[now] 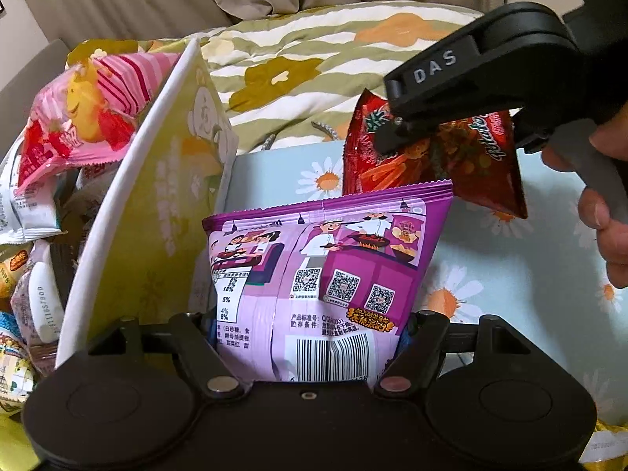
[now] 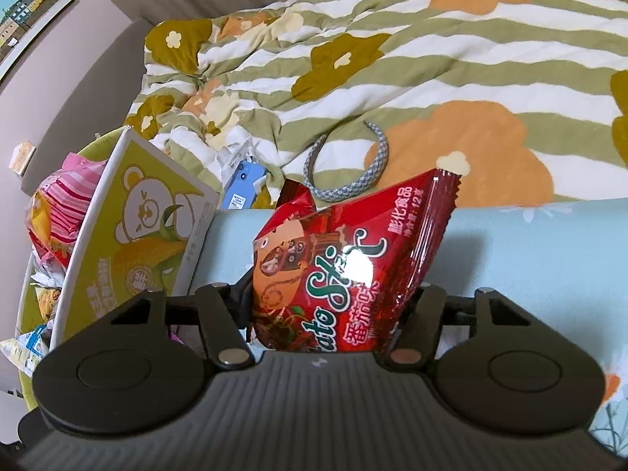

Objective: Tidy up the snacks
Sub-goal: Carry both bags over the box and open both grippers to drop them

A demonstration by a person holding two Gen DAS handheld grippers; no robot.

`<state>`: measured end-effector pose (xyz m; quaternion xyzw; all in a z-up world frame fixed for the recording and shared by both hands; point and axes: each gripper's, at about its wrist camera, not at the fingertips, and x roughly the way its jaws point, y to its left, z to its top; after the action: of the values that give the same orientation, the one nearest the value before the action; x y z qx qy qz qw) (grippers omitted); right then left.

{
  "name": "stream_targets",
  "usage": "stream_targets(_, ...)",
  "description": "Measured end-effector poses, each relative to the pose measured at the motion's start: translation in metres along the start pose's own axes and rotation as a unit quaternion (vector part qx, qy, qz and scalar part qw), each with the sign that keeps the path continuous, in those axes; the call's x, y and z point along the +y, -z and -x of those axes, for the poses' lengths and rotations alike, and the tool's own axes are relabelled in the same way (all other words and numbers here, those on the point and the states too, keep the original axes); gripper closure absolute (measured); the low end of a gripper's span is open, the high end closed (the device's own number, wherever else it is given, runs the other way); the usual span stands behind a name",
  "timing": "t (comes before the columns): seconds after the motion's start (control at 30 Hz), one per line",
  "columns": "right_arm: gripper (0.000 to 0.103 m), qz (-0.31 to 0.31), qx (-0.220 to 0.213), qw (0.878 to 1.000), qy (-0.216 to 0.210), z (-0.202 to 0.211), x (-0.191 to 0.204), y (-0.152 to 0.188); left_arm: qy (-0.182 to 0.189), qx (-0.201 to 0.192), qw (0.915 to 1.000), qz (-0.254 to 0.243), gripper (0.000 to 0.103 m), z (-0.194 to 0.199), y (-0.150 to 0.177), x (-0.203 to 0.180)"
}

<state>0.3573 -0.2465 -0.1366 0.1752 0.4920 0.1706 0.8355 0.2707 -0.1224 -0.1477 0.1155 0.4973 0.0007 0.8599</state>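
My left gripper [image 1: 310, 325] is shut on a purple snack bag [image 1: 325, 259], which stands upright between its fingers with the barcode side facing the camera. Behind it and to the right, my right gripper [image 1: 408, 137] hangs above the surface, shut on a red tomato-stick snack bag [image 1: 471, 165]. In the right wrist view the same red bag [image 2: 345, 259] is pinched, crumpled and tilted, in the right gripper [image 2: 325, 294]. A person's hand [image 1: 604, 235] grips the right gripper's handle.
A yellow-green bear-print carton [image 1: 165, 180] stands at the left, full of snack packets, with a pink bag [image 1: 82, 117] on top. The surface is a light blue daisy cloth [image 1: 510, 274]. Behind lie a flowered quilt [image 2: 392, 59], a grey headband [image 2: 353, 184] and a blue box [image 2: 245, 184].
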Motion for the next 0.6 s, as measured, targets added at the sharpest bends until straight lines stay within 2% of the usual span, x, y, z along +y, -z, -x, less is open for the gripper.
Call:
stream_targets(0.23, 0.028, 0.007, -0.037, 0.999, 0.016, 0.041, 0.003, 0.003, 0.016, -0.032, 0.9994, 0.001, 0.026, 0.028, -0.002, -0.005)
stream_targets(0.6, 0.028, 0.015, -0.091, 0.995, 0.031, 0.124, 0.026, 0.009, 0.002, -0.119, 0.9924, 0.033, 0.026, 0.120, -0.003, 0.021)
